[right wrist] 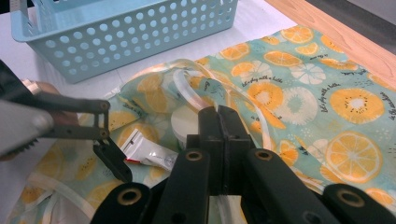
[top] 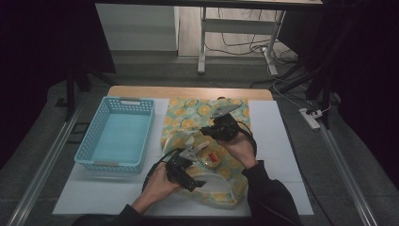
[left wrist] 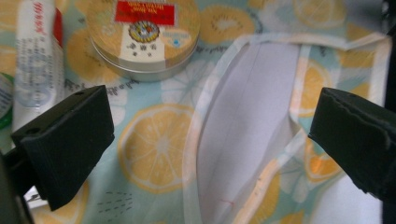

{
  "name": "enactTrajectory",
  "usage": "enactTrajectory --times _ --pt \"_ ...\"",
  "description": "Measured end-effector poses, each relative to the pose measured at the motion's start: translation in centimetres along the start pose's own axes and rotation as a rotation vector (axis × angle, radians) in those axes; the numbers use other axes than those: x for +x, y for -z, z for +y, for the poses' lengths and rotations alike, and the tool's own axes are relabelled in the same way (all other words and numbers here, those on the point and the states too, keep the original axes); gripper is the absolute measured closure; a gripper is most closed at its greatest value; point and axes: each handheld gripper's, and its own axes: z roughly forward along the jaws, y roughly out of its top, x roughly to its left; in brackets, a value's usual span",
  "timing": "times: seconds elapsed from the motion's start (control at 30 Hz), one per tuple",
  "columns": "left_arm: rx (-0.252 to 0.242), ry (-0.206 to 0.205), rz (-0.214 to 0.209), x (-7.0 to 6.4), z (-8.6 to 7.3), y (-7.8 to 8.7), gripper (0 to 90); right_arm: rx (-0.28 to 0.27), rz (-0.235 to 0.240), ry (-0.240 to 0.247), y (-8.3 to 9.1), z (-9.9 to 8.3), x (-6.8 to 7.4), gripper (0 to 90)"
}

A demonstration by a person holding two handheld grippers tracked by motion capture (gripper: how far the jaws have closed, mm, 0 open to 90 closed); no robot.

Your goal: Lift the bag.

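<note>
Two grippers over lemon-print cloth bag (top: 207,141) on white table cover (top: 277,160); light-blue perforated basket (top: 117,134) just left of bag, apart from it; round tin (left wrist: 144,35) and white tube (left wrist: 35,60) lying on bag between grippers; left gripper (left wrist: 210,130) jaws spread wide, straddling pale bag strap (left wrist: 194,140), tin just beyond left jaw; right gripper (right wrist: 218,116) jaws pressed together on strap loop (right wrist: 187,81), white round lid (right wrist: 184,123) just beside jaws.
</note>
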Motion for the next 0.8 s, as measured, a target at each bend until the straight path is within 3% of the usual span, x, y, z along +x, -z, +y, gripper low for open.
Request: enactTrajectory --times 0.17,0.47,0.63,0.8 --pt "0.035 -0.005 -0.001 0.2 -0.1 -1.1 0.0 0.001 0.001 0.001 0.0 0.0 0.0 90.0" --pt "0.082 -0.053 0.1 0.1 -0.3 -2.2 4.7 0.002 0.002 -0.002 -0.1 0.0 0.0 90.0" --pt "0.091 -0.059 0.103 0.1 -0.3 -2.1 7.5 0.002 0.001 -0.002 0.0 0.0 0.0 90.0" --pt "0.086 -0.058 0.098 0.7 -0.3 -1.6 21.9 0.002 0.002 -0.003 0.0 0.0 -0.1 90.0"
